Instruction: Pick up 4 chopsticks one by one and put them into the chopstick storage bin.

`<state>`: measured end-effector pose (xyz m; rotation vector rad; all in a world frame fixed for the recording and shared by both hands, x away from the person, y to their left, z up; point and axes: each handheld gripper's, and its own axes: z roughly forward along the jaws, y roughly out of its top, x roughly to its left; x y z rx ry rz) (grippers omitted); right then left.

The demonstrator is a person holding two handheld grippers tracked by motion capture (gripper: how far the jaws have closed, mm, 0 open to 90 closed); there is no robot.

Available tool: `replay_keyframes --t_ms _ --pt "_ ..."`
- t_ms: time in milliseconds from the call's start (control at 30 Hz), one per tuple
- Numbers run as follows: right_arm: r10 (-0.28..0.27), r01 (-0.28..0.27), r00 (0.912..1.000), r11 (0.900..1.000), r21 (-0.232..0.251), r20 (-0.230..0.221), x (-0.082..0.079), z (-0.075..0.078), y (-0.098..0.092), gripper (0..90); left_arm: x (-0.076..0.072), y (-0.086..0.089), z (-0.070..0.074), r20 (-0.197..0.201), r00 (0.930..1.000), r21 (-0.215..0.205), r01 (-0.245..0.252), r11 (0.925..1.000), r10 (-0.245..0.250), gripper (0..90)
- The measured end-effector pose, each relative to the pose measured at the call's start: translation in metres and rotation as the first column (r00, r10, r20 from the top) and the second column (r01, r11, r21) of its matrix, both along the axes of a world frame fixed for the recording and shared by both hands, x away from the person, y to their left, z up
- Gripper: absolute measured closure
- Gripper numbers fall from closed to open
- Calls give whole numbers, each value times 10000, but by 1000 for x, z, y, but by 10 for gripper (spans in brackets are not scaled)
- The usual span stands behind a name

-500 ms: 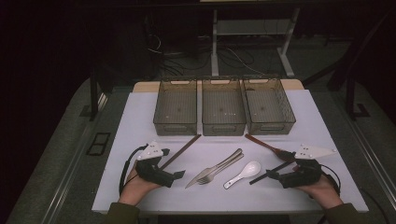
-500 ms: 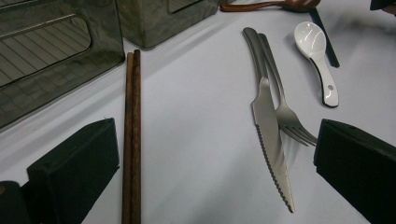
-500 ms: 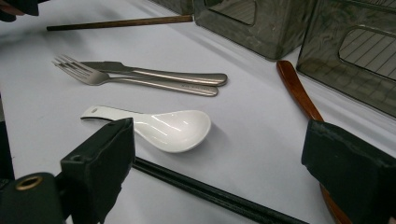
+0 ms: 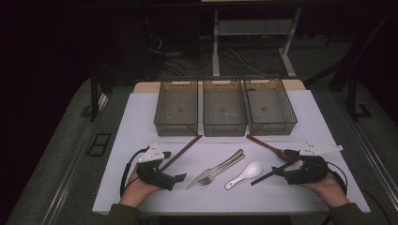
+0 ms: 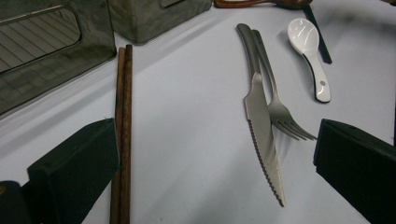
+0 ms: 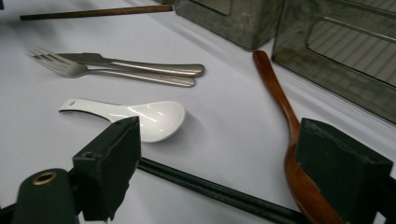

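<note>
At the near edge of the white table (image 4: pixel 141 122), the left gripper (image 4: pixel 176 178) rests in one hand with its jaws spread wide and nothing between them; brown chopsticks (image 5: pixel 122 130) lie just beside its left jaw. The right gripper (image 4: pixel 278 171) is likewise wide open and empty, over a black chopstick (image 6: pixel 219 192), with the wooden spoon (image 6: pixel 285 126) beside one jaw. Between the grippers lie a knife (image 5: pixel 261 126), a fork (image 5: pixel 275 102) and a white ceramic spoon (image 4: pixel 244 174). Farther back stand three empty bins (image 4: pixel 224 129) in a row.
</note>
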<state>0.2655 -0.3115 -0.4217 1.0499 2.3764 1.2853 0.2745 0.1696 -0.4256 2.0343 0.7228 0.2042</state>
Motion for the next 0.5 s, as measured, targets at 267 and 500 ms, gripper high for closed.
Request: replay_keyframes --t_ms 267,500 --pt "-463 460 9987 9988 -159 -231 8 5 -18 296 -1 -1 0 -43 10000 -134 -46 9999 46 0" --pt "-776 761 9962 9964 -384 -386 18 7 -38 531 -1 1 -1 -90 10000 -76 -26 10000 25 0"
